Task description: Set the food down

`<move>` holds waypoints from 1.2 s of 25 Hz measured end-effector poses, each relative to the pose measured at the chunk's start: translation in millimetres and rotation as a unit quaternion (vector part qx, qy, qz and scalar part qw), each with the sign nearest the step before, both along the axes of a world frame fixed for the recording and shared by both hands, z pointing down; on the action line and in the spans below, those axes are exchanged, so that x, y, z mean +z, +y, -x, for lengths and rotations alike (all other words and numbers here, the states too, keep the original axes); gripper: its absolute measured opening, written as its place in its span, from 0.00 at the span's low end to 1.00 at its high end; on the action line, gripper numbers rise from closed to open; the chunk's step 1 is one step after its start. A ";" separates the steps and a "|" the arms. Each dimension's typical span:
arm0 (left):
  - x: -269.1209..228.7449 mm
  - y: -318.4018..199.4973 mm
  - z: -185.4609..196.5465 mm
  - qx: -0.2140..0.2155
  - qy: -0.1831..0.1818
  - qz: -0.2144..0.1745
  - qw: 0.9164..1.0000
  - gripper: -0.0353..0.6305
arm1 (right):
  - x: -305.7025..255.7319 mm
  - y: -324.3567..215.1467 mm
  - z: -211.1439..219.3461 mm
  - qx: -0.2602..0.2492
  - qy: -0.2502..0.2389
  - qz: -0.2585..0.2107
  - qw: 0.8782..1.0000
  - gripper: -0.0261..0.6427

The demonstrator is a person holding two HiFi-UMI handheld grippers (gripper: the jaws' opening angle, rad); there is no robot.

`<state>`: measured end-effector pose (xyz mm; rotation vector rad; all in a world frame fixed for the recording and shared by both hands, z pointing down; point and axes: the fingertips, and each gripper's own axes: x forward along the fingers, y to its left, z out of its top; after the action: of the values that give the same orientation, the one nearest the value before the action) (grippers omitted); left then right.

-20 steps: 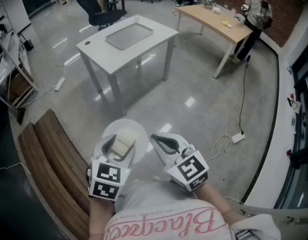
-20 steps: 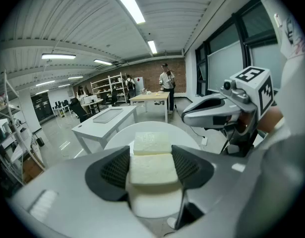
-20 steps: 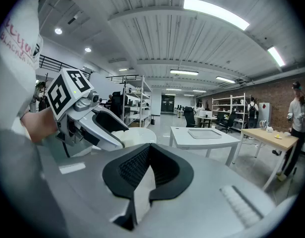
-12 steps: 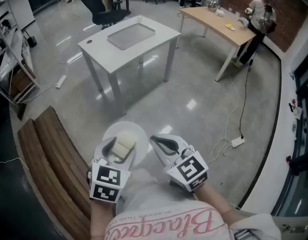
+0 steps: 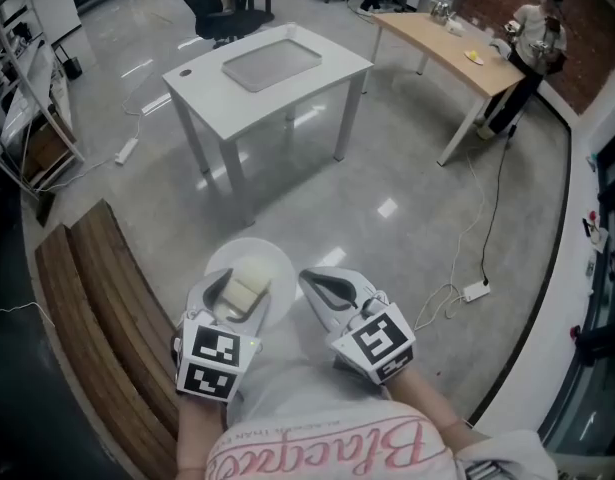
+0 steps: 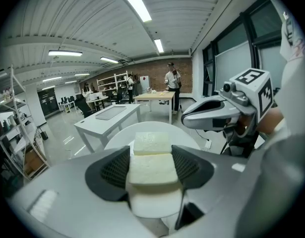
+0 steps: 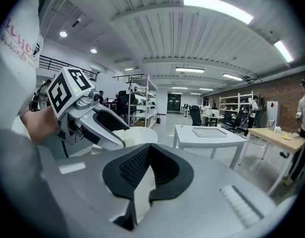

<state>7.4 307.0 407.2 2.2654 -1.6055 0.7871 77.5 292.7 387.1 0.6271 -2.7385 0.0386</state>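
A pale cream food block [image 5: 245,290] lies on a round white plate [image 5: 272,258], carried in the air above the floor. My left gripper [image 5: 242,286] is shut on the food block [image 6: 153,168], its dark pads pressing both sides, and a second cream piece [image 6: 152,143] lies just beyond on the plate [image 6: 187,133]. My right gripper [image 5: 313,281] hovers beside the plate, shut and empty, its pads [image 7: 164,165] meeting at the tip. It also shows at the right of the left gripper view as the right gripper [image 6: 212,117].
A white table [image 5: 267,73] with a grey tray inset stands ahead on the glossy floor. A wooden desk [image 5: 442,38] with a person [image 5: 532,33] is at the far right. A slatted wooden bench [image 5: 97,308] is at my left; a power strip [image 5: 475,291] and cable lie at right.
The head view has shifted slightly, so the white table sits a little lower and to the right. Both grippers and the plate keep their places.
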 end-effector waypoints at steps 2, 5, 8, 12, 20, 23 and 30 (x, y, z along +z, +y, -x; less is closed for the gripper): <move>-1.8 -9.5 1.4 0.003 -0.001 -0.001 1.000 0.45 | -2.7 -10.6 0.0 0.008 -0.007 -0.005 1.000 0.04; -5.4 -28.1 5.6 0.007 -0.003 -0.005 1.000 0.45 | -5.9 -28.3 1.0 0.018 -0.015 -0.004 1.000 0.04; -6.7 -50.4 10.4 0.017 -0.003 -0.007 1.000 0.45 | -4.3 -48.3 4.1 0.032 -0.017 0.001 0.999 0.04; -6.8 -79.8 17.3 0.034 -0.003 -0.004 0.999 0.45 | -2.4 -76.8 10.0 0.055 -0.016 0.005 0.998 0.04; -11.3 -141.9 37.3 0.055 0.002 -0.008 0.998 0.45 | -13.1 -135.4 29.6 0.088 -0.029 0.008 0.996 0.04; -10.5 -162.4 43.7 0.062 0.008 -0.008 0.998 0.45 | -13.4 -154.9 39.4 0.090 -0.038 0.015 0.995 0.04; -6.8 -202.1 62.6 0.075 0.012 -0.006 0.997 0.45 | -13.9 -193.4 65.6 0.090 -0.021 -0.010 0.996 0.04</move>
<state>-55.2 104.9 400.4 2.4170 -1.4460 0.7831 11.9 99.3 373.2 0.8873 -2.7160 0.0668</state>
